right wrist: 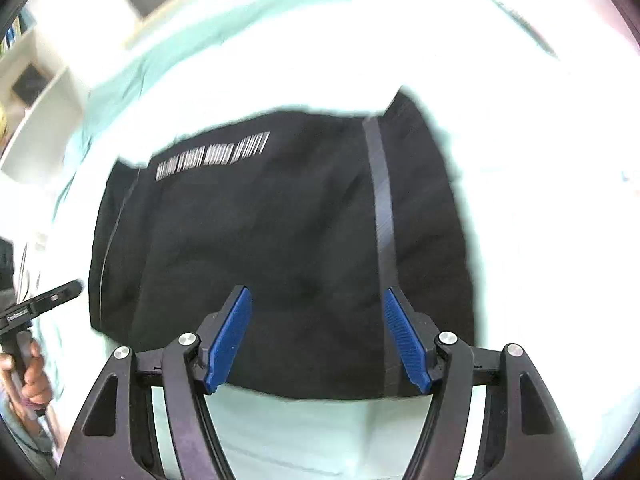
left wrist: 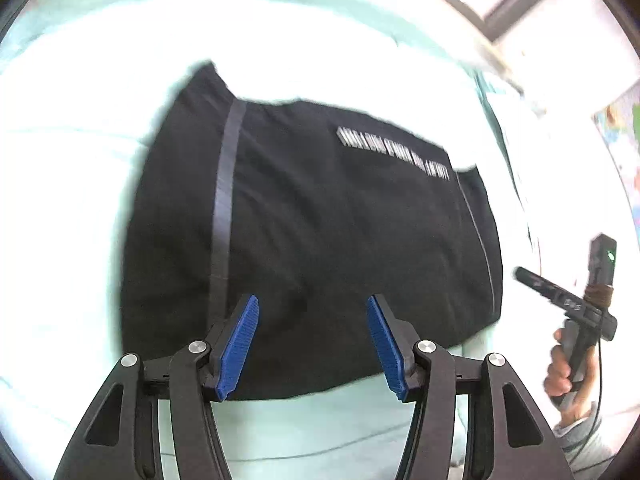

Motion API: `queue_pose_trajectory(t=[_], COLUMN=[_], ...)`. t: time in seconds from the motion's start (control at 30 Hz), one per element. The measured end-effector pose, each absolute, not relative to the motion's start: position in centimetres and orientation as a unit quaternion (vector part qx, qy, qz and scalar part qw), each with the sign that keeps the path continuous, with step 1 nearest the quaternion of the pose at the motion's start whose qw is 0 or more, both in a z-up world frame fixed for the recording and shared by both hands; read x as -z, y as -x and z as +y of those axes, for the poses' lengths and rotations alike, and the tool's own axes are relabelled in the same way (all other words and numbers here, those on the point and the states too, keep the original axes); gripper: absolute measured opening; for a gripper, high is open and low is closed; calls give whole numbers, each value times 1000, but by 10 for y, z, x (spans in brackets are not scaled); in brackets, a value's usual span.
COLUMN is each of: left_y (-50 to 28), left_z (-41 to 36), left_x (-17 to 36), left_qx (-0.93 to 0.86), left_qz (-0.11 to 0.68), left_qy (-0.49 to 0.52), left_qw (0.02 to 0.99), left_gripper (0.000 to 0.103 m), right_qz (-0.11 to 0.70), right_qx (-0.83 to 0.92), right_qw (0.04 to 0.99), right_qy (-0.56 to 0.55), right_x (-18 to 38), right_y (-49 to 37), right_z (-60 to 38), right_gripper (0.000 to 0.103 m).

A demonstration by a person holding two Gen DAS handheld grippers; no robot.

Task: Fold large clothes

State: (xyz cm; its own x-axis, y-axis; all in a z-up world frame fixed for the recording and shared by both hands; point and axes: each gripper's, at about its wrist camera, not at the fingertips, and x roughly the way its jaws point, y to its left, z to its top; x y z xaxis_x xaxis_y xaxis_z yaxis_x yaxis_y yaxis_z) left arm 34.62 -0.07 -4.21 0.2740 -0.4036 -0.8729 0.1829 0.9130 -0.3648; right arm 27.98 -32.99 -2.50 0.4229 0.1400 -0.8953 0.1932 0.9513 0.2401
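A black garment (left wrist: 328,224) lies folded into a rough rectangle on a pale mint bed sheet (left wrist: 100,160). It has a grey stripe and a line of white lettering. My left gripper (left wrist: 312,304) is open and empty, held above the garment's near edge. In the right wrist view the same garment (right wrist: 280,240) fills the middle, and my right gripper (right wrist: 316,296) is open and empty above its near edge. The right gripper's handle and the hand on it show in the left wrist view (left wrist: 580,312); the left one shows in the right wrist view (right wrist: 28,312).
The mint sheet (right wrist: 540,240) spreads around the garment on all sides. A white shelf unit (right wrist: 36,92) stands beyond the bed on the left of the right wrist view. A dark window frame (left wrist: 516,4) and a colourful wall poster (left wrist: 620,140) lie past the bed.
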Motion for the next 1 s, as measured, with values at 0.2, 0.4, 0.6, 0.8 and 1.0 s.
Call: queue_pose_trajectory(t=[0.2,0.4,0.6,0.8,1.0], left_y=[-372,-414,-439,-452,-461], left_z=[67,91,87,85,74], left_x=[10,46,124,169,196], left_qx=[121,129,144,182,208], left_qz=[528,549,604,614,626], left_qy=[101,127,191,261,288], left_qw=[834,816,760,722,694], left_gripper=[72,78,77,77,77], right_qz=[447,480,533,565,597], right_qx=[101,86,61,10,-15], right_qw=[884,867,816,784,767], right_qy=[-92,-104,-212,-257,-237], right_x=[-29,0,78,129,161], right_y=[-295,-321,-334,-353,-373], right_z=[-392,-416,-443,-450,-440], right_gripper=[86,94,94,94,94])
